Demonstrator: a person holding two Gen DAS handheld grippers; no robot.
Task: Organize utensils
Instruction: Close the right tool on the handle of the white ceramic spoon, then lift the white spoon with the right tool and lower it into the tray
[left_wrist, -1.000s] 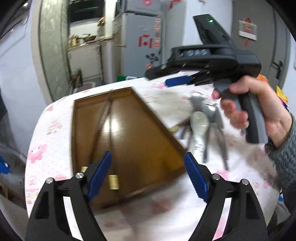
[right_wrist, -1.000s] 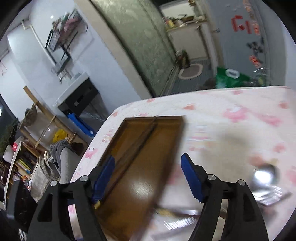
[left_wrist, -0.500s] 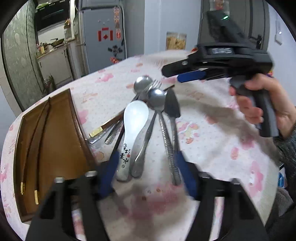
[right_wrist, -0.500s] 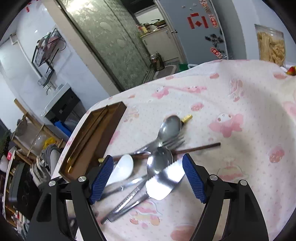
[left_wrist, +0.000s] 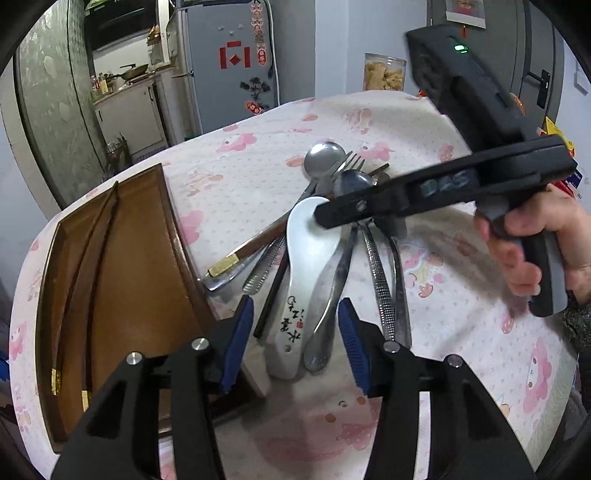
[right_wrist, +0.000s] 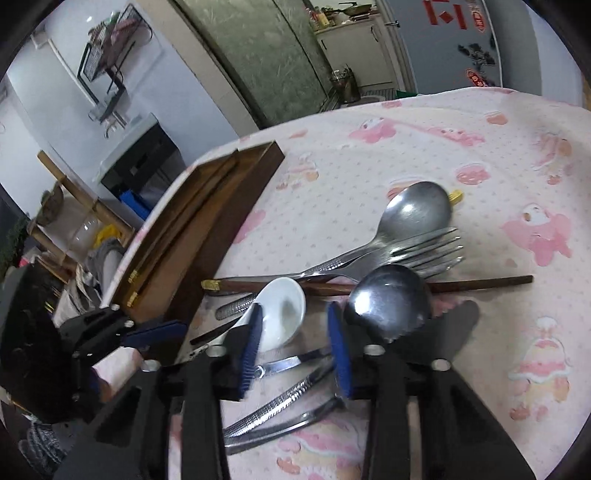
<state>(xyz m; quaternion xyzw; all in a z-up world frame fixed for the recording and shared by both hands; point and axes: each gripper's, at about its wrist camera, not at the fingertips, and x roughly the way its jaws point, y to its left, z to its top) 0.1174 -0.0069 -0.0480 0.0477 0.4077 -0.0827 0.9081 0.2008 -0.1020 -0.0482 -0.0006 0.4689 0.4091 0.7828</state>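
My left gripper (left_wrist: 295, 338) fingers sit apart around the white spoon (left_wrist: 304, 273) handle (not pinching). Right gripper (right_wrist: 295, 350) fingers, just narrowing, stand apart over its bowl beside the wooden tray (left_wrist: 122, 266).

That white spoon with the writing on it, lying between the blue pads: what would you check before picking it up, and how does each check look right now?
1. White ceramic spoon handle sits between the left gripper pads: ok.
2. Pads pressing on the handle: not ok; the jaws have just been closing, but gaps still show on both sides.
3. Handle alone between the pads: not ok; a steel spoon handle lies there beside it.
4. Right gripper clear of the spoon: not ok; its jaws have just been closing around the bowl end.
5. Wooden tray has room: ok; only chopsticks lie along one side.
6. Spoon free of the pile: cannot tell; other utensils cross under it.
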